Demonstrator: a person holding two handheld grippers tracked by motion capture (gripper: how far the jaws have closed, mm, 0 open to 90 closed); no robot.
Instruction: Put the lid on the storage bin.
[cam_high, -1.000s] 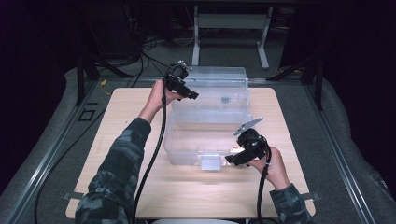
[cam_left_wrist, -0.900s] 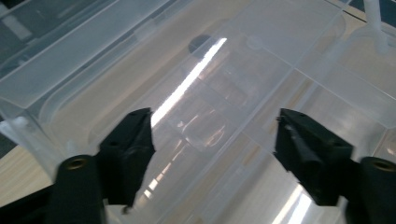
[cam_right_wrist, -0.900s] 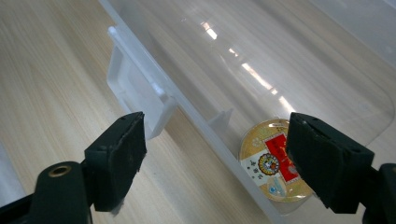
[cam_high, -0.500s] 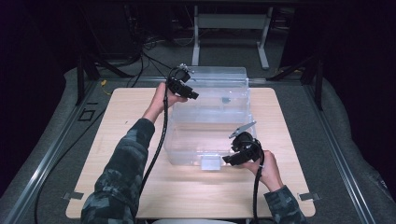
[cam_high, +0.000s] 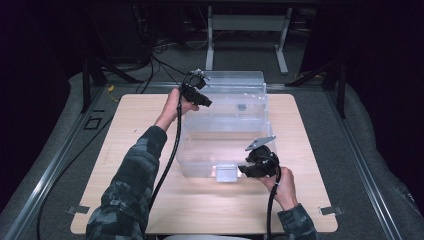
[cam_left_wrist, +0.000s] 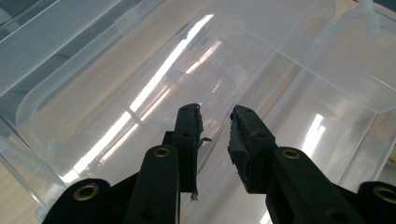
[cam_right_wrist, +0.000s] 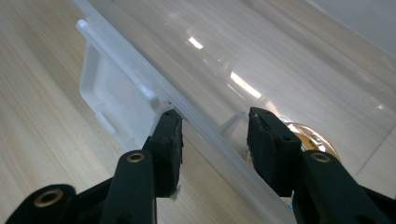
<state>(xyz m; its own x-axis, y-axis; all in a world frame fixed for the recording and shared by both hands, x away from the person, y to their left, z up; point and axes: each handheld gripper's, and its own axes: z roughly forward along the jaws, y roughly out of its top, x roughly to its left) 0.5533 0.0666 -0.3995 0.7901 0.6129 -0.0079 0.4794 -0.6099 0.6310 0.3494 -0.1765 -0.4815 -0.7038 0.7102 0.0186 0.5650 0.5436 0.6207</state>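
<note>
**No words to read**

I look at every view and I cannot find any words, numbers, brand names or signs that I can read. The clear plastic box (cam_high: 225, 127) has no label on its walls that I can see, and the white latch (cam_right_wrist: 116, 100) just in front of my right gripper (cam_right_wrist: 215, 128) is blank. The black jaws of my left gripper (cam_left_wrist: 215, 122) have only round metal pins, no letters. The wooden table (cam_high: 125, 150) is plain too.

Clear plastic bin (cam_high: 227, 125) on a pale wood-grain worktop (cam_high: 125, 135); black grippers, camouflage-patterned sleeves (cam_high: 132, 175), grey floor (cam_high: 60, 145).
</note>
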